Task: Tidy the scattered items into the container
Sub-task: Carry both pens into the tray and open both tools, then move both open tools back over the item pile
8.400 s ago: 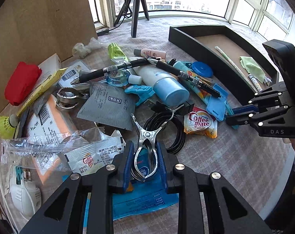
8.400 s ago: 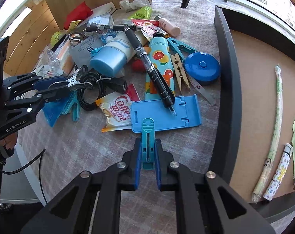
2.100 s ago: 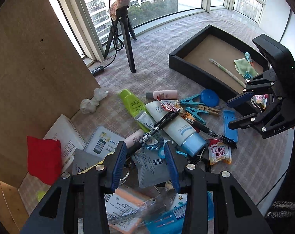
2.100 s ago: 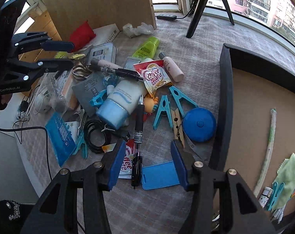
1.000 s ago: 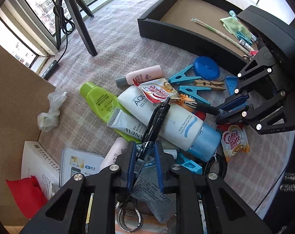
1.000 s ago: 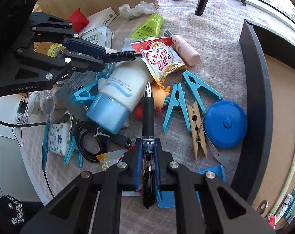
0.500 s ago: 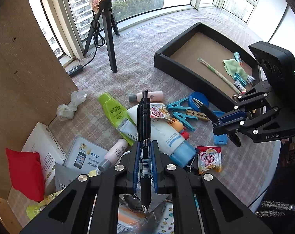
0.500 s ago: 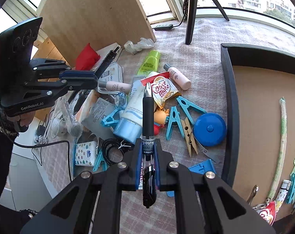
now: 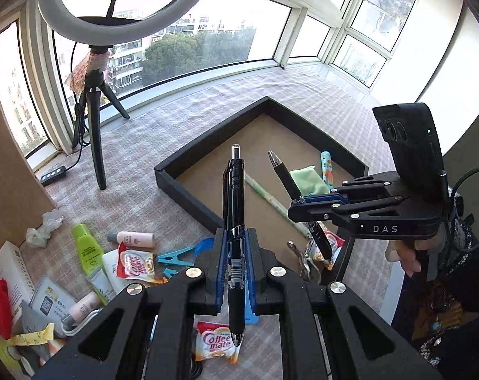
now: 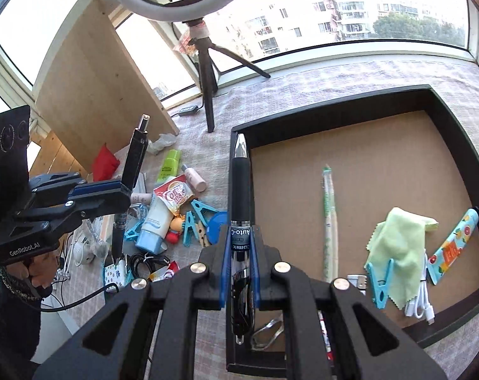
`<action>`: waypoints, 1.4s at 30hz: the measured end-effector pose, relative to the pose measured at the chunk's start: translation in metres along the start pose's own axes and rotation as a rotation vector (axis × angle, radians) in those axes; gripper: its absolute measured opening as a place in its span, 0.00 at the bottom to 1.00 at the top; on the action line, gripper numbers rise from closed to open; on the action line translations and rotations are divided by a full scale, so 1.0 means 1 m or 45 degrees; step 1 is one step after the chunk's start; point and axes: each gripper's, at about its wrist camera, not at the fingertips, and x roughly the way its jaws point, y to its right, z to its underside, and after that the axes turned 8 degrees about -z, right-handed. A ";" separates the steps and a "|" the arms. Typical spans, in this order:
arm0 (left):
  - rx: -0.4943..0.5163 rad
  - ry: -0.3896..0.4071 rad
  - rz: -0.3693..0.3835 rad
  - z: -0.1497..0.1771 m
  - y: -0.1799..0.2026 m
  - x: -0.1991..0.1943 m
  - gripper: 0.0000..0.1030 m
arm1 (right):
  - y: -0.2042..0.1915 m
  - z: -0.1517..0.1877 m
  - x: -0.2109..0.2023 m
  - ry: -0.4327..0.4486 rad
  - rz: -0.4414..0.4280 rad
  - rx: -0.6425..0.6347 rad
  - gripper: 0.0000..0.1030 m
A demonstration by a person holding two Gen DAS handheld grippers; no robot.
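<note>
Here the left gripper (image 9: 235,272) is clamped on a black clicker pen (image 9: 235,215), blue pads pressed to its barrel, pen running straight ahead between the fingers, clicker end away. Right gripper (image 10: 241,269) likewise pinches a second black pen (image 10: 240,209), metal tip pointing forward. Beyond both gripper tips sits the black tray (image 10: 334,101); inside it, ahead-right of the right gripper, a green cloth (image 10: 397,243) and paper straw (image 10: 329,218). Loose clutter, including a Coffee-mate sachet (image 9: 215,343), lies below the left gripper.
</note>
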 end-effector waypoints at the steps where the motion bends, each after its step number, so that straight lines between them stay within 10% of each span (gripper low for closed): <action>1: -0.017 0.011 0.040 -0.005 0.011 0.005 0.10 | 0.010 0.000 -0.008 0.018 0.029 0.016 0.11; 8: -0.039 0.066 0.130 -0.039 0.089 0.028 0.12 | 0.074 0.004 -0.055 0.119 0.198 0.148 0.12; 12: -0.044 0.079 0.071 -0.048 0.112 0.038 0.51 | 0.093 0.008 -0.077 0.200 0.276 0.235 0.56; 23: -0.130 0.093 -0.048 -0.016 0.082 0.012 0.51 | 0.061 0.002 -0.062 0.159 0.227 0.131 0.56; 36: -0.444 0.059 -0.532 0.133 -0.053 -0.096 0.51 | -0.080 0.025 0.023 -0.086 0.077 -0.458 0.64; 42: -0.696 -0.040 -0.600 0.234 -0.082 -0.118 0.51 | -0.120 0.056 0.067 -0.278 -0.005 -0.596 0.64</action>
